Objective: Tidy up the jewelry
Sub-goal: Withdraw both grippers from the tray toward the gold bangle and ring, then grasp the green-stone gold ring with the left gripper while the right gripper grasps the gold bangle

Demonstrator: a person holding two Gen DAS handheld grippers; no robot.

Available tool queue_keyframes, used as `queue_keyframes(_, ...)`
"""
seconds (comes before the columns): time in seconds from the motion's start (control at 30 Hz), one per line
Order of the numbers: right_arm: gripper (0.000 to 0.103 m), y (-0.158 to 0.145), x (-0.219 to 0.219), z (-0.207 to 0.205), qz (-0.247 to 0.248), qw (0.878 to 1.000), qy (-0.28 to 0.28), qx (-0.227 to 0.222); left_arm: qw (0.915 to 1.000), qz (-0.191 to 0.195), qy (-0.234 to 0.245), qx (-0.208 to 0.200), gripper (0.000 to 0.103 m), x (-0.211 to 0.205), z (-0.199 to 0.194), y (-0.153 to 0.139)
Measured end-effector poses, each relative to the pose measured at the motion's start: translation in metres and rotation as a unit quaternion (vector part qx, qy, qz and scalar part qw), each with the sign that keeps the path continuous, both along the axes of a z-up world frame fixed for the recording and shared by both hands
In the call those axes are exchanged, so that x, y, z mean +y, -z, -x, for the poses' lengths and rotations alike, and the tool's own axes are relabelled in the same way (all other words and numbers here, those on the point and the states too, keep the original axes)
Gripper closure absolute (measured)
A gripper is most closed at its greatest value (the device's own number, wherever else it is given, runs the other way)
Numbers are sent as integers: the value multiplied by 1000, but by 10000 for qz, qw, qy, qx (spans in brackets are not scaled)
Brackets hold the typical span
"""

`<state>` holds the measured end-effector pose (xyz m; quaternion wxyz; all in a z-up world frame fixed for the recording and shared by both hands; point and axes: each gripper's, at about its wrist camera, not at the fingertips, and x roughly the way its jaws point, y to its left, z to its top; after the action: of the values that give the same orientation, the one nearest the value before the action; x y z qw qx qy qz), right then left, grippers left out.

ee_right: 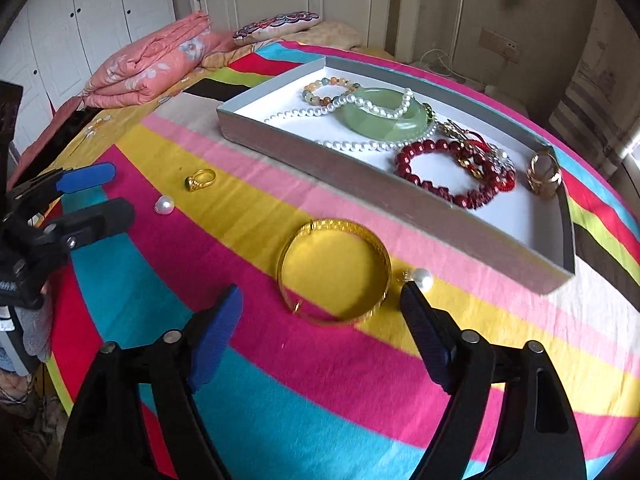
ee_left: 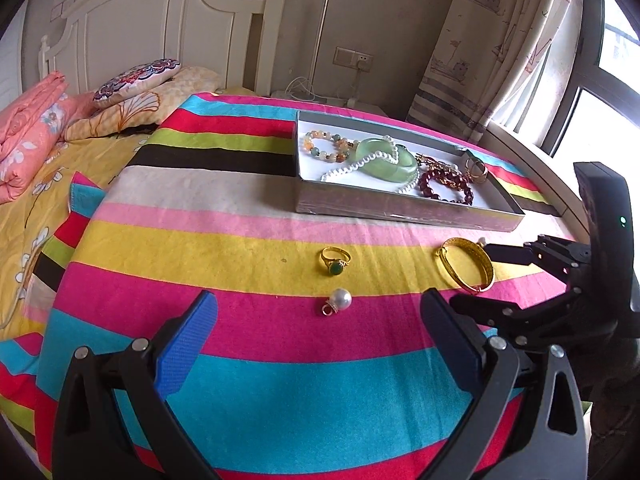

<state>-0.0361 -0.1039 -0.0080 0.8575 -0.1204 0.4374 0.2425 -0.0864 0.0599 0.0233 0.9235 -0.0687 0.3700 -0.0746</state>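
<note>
Surface: a bed covered with a striped cloth (ee_right: pixel 340 380), on which all the pieces lie.
Destination: a shallow grey box (ee_right: pixel 420 208) with a white floor, open on top, at the far side of the cloth.
Already in the box: a green jade bangle (ee_right: pixel 380 120), a pearl strand (ee_right: pixel 352 145) draped across it, a dark red bead bracelet (ee_right: pixel 440 184), a pale mixed-bead bracelet (ee_left: pixel 326 144) and a gold ring (ee_right: pixel 544 174) in the corner.
Still on the cloth: a gold bangle (ee_right: pixel 334 270), a gold ring with a green stone (ee_left: pixel 335 262), a pearl pendant (ee_left: pixel 338 302), and a second pearl piece (ee_right: pixel 420 279) just beside the gold bangle.
Right tool (ee_right: pixel 320 320): jaws spread wide and empty, pointed down at the gold bangle, which lies just ahead of the blue pads; no contact is visible.
Left tool (ee_left: pixel 320 320): jaws wide apart, nothing held, hovering short of the pearl pendant and the green-stone ring.
Step in hand: judged to be the approach to the loose pieces, the right tool on the gold bangle.
Next move calls for: lowering the right tool so one pad goes inside the bangle's hoop or both straddle its rim, closing, then carrying it over the box wall.
Caution: the nearby pearl piece may be nudged by the right pad.
</note>
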Motion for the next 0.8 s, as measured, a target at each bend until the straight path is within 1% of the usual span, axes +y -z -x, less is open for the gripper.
queue_keyframes(0.17, 20, 1, 4, -11, -11, 10000, -78, 2, 10000, 21, 27, 20, 3, 0, 0, 1)
queue_keyframes(0.23, 22, 1, 4, -9, -7, 10000, -92, -19, 10000, 10, 41, 44, 3, 0, 0, 1)
queue_keyframes(0.3, 35, 0, 4, -6, -18, 9999, -117, -73, 10000, -2, 47, 72, 3, -1, -1, 2)
queue_keyframes(0.33, 39, -1, 3, -4, -23, 9999, -113, -100, 9999, -13, 57, 99, 3, -1, -1, 2)
queue_keyframes(0.37, 45, -2, 2, -2, -38, 9999, -85, -130, 9999, -26, 73, 130, 3, -1, -2, 3)
queue_keyframes(0.6, 45, -3, -9, 7, -114, 9998, 31, -169, 9992, -197, 162, 300, 3, -8, -7, 6)
queue_keyframes(0.7, 45, -4, -13, 8, -190, 9996, 52, -207, 9990, -298, 182, 268, 4, -12, -6, 4)
queue_keyframes(0.77, 45, -6, -14, 9, -233, 9994, 65, -256, 9977, -494, 358, 308, 4, -19, -9, 3)
queue_keyframes(0.8, 45, -7, -15, 11, -267, 9993, 63, -265, 9967, -650, 359, 323, 4, -22, -12, 4)
